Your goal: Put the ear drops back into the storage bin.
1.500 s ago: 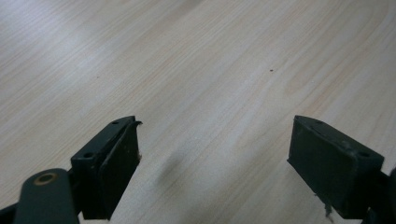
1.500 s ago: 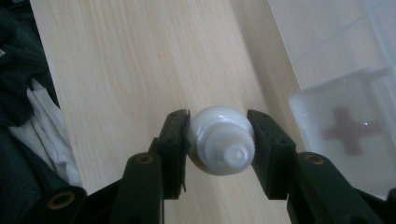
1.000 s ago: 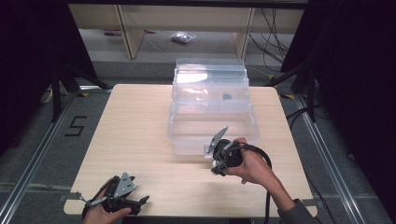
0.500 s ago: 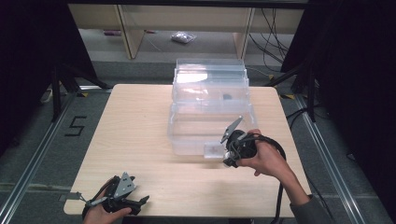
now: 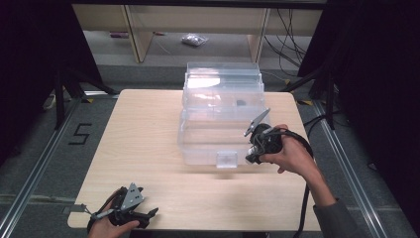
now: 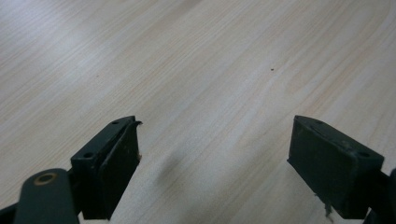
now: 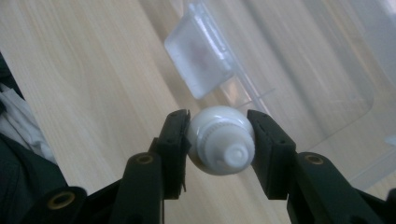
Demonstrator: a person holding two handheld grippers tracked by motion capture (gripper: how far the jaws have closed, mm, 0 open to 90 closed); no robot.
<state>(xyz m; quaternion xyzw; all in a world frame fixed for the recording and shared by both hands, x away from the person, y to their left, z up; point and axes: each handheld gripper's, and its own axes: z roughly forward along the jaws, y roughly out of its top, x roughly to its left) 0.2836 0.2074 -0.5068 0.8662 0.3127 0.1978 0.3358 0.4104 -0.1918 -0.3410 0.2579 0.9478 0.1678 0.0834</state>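
Bottle (image 7: 221, 140), white and small, sits clamped between the two pads of the right gripper (image 7: 219, 140), its ribbed cap end turned toward the gripper's camera; it hangs above the table (image 5: 148, 129) at the front of the clear box (image 5: 220, 111), just beside the box's frosted latch (image 7: 198, 56). Compared with a second ago, the right gripper (image 5: 251, 158) has shifted rightward and a little farther up the high view, from the box's front middle to its front right corner, while the left gripper (image 5: 148, 214) lies where it was at the table's near left edge. The right gripper view shows the bottle and the pinch on it, which the high view hides behind the hand (image 5: 292, 156) and gripper body; the high view gives the whole layout instead. The left gripper view shows that gripper's jaws spread wide with bare wood between them, grasping nothing. The box takes up the far middle of the table; the left half and the near strip of the top lie free, and the right hand works close to the table's right edge.
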